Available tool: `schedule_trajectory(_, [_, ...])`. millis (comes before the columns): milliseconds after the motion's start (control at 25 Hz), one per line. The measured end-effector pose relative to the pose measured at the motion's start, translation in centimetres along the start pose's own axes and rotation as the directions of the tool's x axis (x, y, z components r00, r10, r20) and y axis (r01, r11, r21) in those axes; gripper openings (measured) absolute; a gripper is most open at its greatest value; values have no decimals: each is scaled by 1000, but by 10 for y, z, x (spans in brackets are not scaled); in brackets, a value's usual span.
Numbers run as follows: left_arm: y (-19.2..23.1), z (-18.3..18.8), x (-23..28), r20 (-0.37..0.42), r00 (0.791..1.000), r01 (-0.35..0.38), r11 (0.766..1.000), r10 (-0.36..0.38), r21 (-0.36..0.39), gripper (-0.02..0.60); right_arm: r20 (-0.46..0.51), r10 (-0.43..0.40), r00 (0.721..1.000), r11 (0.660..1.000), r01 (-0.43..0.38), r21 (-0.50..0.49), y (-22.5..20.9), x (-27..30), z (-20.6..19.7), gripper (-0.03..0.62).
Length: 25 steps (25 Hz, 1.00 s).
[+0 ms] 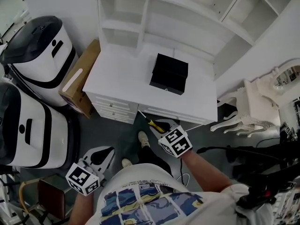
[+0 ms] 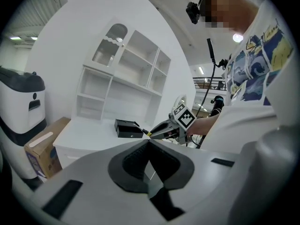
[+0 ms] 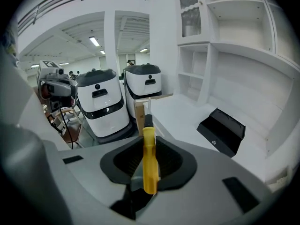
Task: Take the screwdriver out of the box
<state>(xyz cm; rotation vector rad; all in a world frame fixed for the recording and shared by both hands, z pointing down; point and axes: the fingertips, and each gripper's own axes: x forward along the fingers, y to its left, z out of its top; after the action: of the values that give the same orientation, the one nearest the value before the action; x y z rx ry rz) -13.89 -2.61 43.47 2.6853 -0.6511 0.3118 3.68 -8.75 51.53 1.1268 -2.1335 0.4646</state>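
Observation:
A black box point(image 1: 168, 73) stands in the middle of the white desk point(image 1: 117, 74); its lid looks tilted up point(image 3: 222, 131). My right gripper point(image 1: 157, 127) hangs in front of the desk's near edge, away from the box, shut on a yellow-handled screwdriver point(image 1: 149, 121). Seen in the right gripper view, the screwdriver point(image 3: 149, 158) lies between the pads point(image 3: 166, 161) with its black neck and metal shaft pointing forward. My left gripper point(image 1: 101, 157) is low at the left, over the floor, jaws together with nothing in them point(image 2: 149, 142). It looks toward the box point(image 2: 127, 128) and the right gripper point(image 2: 161, 129).
A white shelf unit point(image 1: 187, 18) rises at the back of the desk. Two white-and-black machines point(image 1: 40, 55) stand at the left, with a cardboard box point(image 1: 79, 81) leaning beside the desk. A white ornate chair point(image 1: 248, 109) is at the right. Black cables point(image 1: 234, 151) run lower right.

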Motion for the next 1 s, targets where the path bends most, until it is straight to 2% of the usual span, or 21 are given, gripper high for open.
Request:
schedule_trajectory(200, [1,-3,-4,3,1000,-15,1000,15,-13,14,4,18,1000,1000,-18,-20,9,2,5,98])
schedule_trajectory(520, [2,-3,-6,-19,999,-35,999,35,21,12,27,43,999,998,-42,-35,19,1,16,98])
schedule_trajectory(1000, [-5,-6,2,-41,999,-20,1000,21,24,12,40,50,998,999,-49,-24,20,-5,12,98])
